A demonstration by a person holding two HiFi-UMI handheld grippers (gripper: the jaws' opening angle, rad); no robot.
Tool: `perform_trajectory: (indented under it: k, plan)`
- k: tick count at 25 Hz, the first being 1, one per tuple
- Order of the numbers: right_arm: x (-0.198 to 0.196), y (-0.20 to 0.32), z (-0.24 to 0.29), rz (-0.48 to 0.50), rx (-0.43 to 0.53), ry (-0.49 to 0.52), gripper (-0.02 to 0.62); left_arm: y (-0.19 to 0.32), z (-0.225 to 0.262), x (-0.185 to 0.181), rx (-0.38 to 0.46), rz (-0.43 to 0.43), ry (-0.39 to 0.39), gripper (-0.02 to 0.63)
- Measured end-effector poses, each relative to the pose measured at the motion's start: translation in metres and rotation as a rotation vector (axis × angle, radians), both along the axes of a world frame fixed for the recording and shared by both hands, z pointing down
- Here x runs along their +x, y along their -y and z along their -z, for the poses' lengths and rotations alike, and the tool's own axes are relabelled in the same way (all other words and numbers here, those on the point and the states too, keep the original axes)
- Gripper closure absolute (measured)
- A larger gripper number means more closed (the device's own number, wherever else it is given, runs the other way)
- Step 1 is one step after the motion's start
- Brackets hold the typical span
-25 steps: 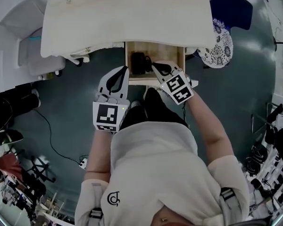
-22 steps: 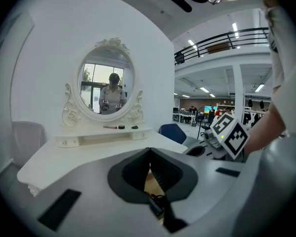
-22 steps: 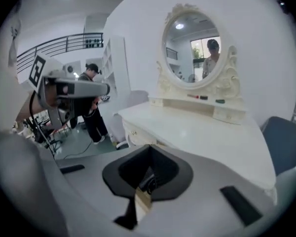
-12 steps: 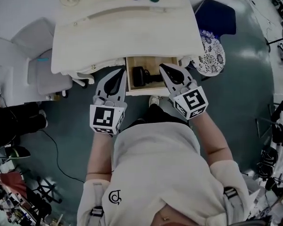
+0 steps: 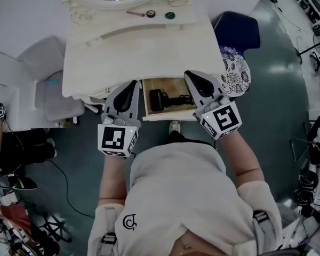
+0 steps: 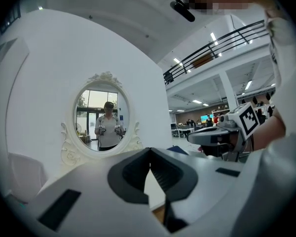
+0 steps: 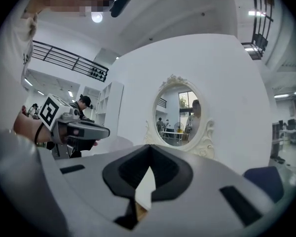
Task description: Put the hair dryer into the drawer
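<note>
The black hair dryer (image 5: 157, 99) lies with its cord inside the open wooden drawer (image 5: 168, 114) under the white dressing table (image 5: 144, 41). My left gripper (image 5: 134, 84) is held level at the drawer's left side, shut and empty; its tips (image 6: 149, 152) meet in the left gripper view. At the drawer's right side, my right gripper (image 5: 190, 76) is also level, shut and empty, with its jaws (image 7: 149, 149) closed together. Neither gripper touches the dryer. Both point toward the oval mirror (image 6: 101, 113), which the right gripper view also shows as the mirror (image 7: 180, 117).
Small items (image 5: 150, 13) lie on the table top near the mirror. A blue chair (image 5: 237, 31) and a patterned round seat (image 5: 233, 73) stand right of the table. A white chair (image 5: 53, 89) stands at its left. Cables lie on the floor at the lower left.
Both grippers have risen out of the drawer area. The right one left the dryer lying in the drawer and moved to the drawer's right side. More of the table top shows.
</note>
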State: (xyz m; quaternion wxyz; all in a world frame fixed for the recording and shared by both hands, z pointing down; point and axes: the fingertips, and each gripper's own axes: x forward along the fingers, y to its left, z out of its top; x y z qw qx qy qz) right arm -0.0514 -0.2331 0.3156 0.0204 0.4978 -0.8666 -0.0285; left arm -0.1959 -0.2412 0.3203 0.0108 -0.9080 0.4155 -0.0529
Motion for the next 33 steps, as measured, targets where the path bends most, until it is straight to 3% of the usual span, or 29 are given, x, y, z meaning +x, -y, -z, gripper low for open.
perform_trajectory:
  k: [8,33]
  plan:
    - [-0.003,0.010,0.003,-0.010,0.026,-0.003,0.591,0.011,0.007,0.004,0.020,-0.017,-0.006,0.592]
    - [-0.018,0.018,-0.011,-0.063,-0.014,0.007,0.591,0.028,0.007,-0.003,0.011,-0.002,-0.030,0.592]
